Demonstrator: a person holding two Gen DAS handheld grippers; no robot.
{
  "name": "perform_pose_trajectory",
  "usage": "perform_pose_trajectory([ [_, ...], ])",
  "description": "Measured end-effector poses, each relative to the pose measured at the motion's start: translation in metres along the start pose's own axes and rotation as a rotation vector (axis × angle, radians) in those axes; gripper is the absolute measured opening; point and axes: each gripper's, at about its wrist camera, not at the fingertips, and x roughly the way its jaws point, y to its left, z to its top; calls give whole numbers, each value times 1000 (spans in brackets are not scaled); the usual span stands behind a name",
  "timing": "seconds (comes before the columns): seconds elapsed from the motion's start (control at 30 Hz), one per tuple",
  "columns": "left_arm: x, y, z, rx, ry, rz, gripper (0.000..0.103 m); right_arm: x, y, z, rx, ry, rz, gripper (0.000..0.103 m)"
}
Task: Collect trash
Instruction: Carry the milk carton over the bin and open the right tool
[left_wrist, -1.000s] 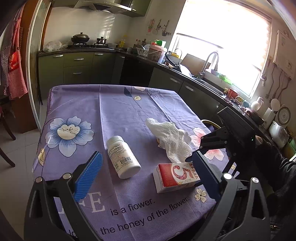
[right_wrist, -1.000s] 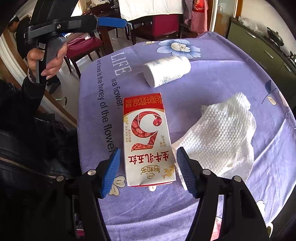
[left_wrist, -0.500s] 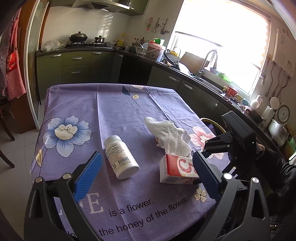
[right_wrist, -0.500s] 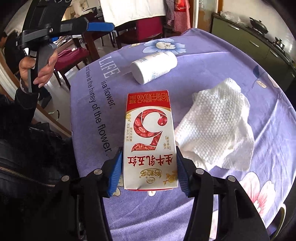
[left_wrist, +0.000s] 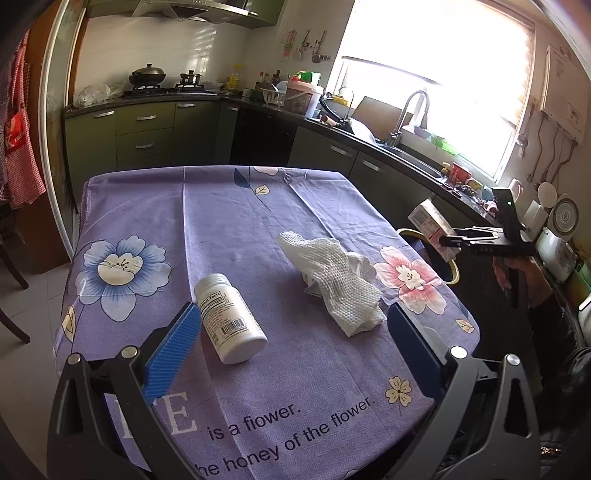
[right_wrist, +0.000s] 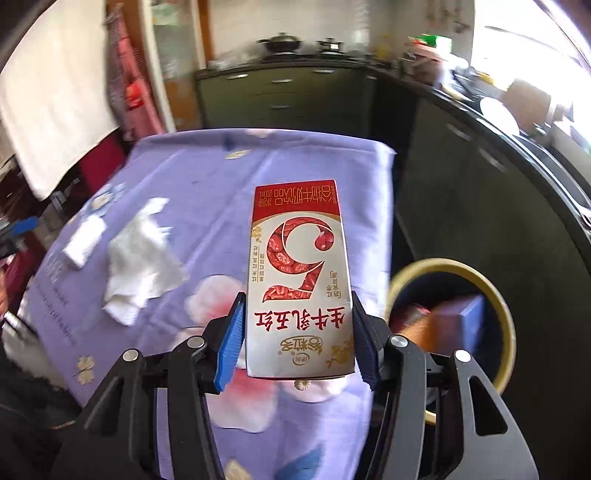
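Lifted off the purple tablecloth (left_wrist: 236, 229) where it lay a second ago, the milk carton (right_wrist: 299, 280) is now up in the air past the table's edge, near the bin (right_wrist: 506, 317). The right gripper (right_wrist: 297, 343) squeezes it tight, one blue pad on each side of its lower end. The carton is a tall box, white with a red band at the far end, a big red swirl like the number 5 in the middle, and red letters near the pads. Its corners look sharp and not squashed. From the left wrist view it shows only as a small pale box (left_wrist: 430, 225) held high beside the table.

The bin has a yellow rim and is dark inside. Something orange and blue sits in it, but the view is blurry, so what it is cannot be told.

The left gripper (left_wrist: 291, 350) hangs over the near part of the table with its pads wide apart, holding nothing. A white pill bottle (left_wrist: 229, 317) lies on its side just beside the left pad. A crumpled white paper towel (left_wrist: 340, 280) rests on the cloth near a pink flower print.
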Motion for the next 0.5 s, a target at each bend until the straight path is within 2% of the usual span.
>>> perform_pose_trajectory([
  [0.07,2,-2,0,7,3,2,96,12,-34,-1,69,40,-136,52],
  [0.17,3,-4,1,16,9,13,96,38,-77,-7,163,117,-231,52],
  [0.37,4,-2,2,13,23,32,96,83,-113,-19,233,207,-317,53],
  [0.4,5,-1,2,13,28,34,96,87,-116,-20,243,208,-314,55],
  [0.43,6,-1,2,12,34,36,96,88,-118,-21,257,203,-317,65],
  [0.5,11,-1,2,7,51,39,96,85,-117,-21,272,182,-336,67],
])
